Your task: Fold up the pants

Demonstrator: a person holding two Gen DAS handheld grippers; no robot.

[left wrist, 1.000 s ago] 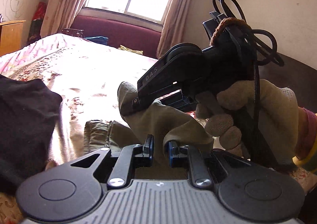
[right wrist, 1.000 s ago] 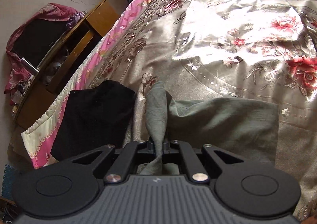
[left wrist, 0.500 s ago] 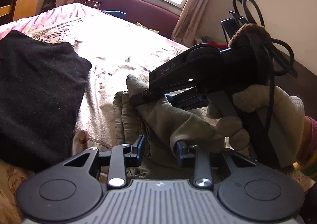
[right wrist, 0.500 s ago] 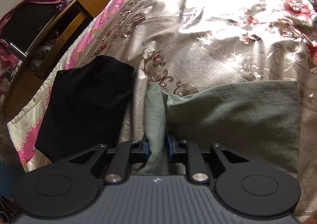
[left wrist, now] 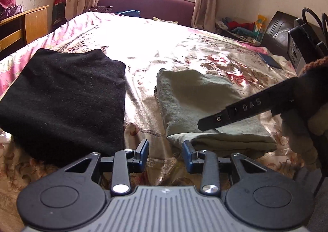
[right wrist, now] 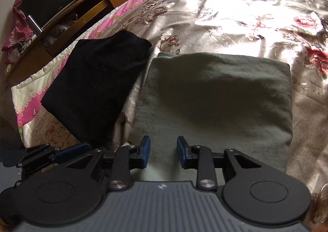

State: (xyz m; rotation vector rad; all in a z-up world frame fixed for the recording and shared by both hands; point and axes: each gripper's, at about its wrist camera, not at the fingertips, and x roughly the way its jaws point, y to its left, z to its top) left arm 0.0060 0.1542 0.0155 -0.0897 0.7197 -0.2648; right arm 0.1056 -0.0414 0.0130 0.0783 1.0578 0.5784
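The olive green pants (left wrist: 207,107) lie folded into a flat rectangle on the floral bedspread (left wrist: 164,47); they also fill the middle of the right wrist view (right wrist: 215,96). My left gripper (left wrist: 165,156) is open and empty, just short of the pants' near left corner. My right gripper (right wrist: 163,153) is open and empty, hovering over the pants' near edge. The right gripper's body (left wrist: 256,107) shows over the pants in the left wrist view. The left gripper's fingertips (right wrist: 69,153) show at lower left in the right wrist view.
A folded black garment (left wrist: 61,96) lies on the bed left of the pants, also in the right wrist view (right wrist: 96,88). A wooden desk (right wrist: 67,16) stands beside the bed. A dark flat item (left wrist: 269,60) lies at the bed's right side.
Both grippers opened and let go of the green pants, then drew back. The pants now lie flat as a folded rectangle.
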